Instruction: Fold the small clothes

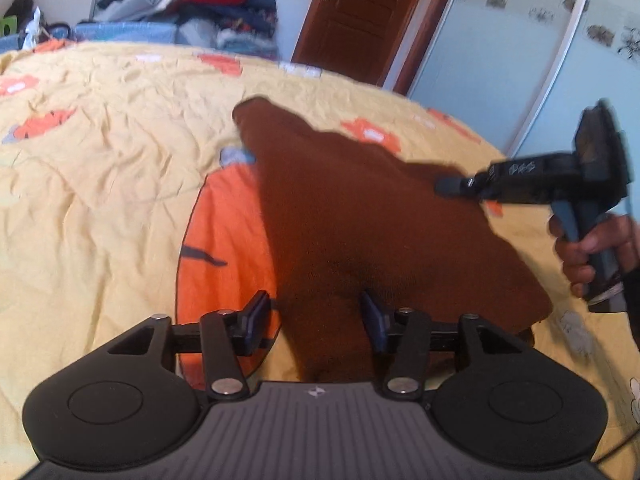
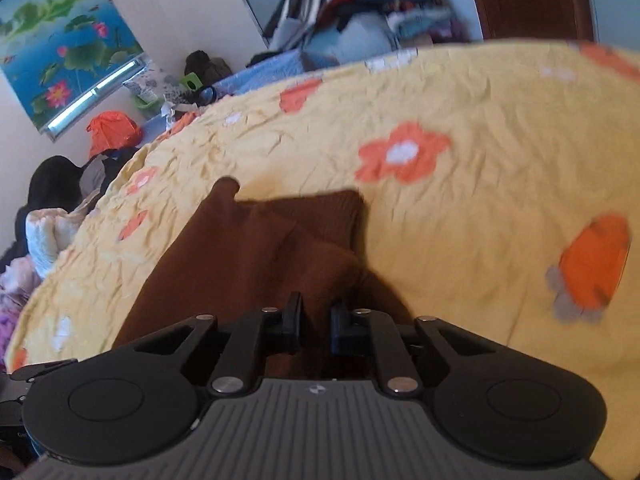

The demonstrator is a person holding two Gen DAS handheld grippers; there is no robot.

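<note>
A wide bed takes most of both views, covered by a yellow bedspread point(image 1: 112, 168) with orange flowers and one big orange round print point(image 1: 224, 240). On the far side, against the wall, there is a tall pile of mixed clothes point(image 2: 360, 4), and to its right a brown wooden door point(image 1: 360, 16). On the far left wall in the right wrist view hangs a picture of lotus flowers point(image 2: 60, 52).

The brown knitted garment point(image 1: 360, 216) lies on the bedspread, in the middle of the bed, partly covering the orange round print. It is partly folded, one layer over another, with its ribbed edge point(image 2: 320, 216) on the far side.

The left gripper point(image 1: 316, 322) stands about half open over the near edge of the garment; cloth is between the fingers, but the pads do not press it. The right gripper point(image 2: 316, 322), held by a hand point(image 1: 592, 252), is nearly closed, with brown cloth between its fingers at the garment's right side.
</note>
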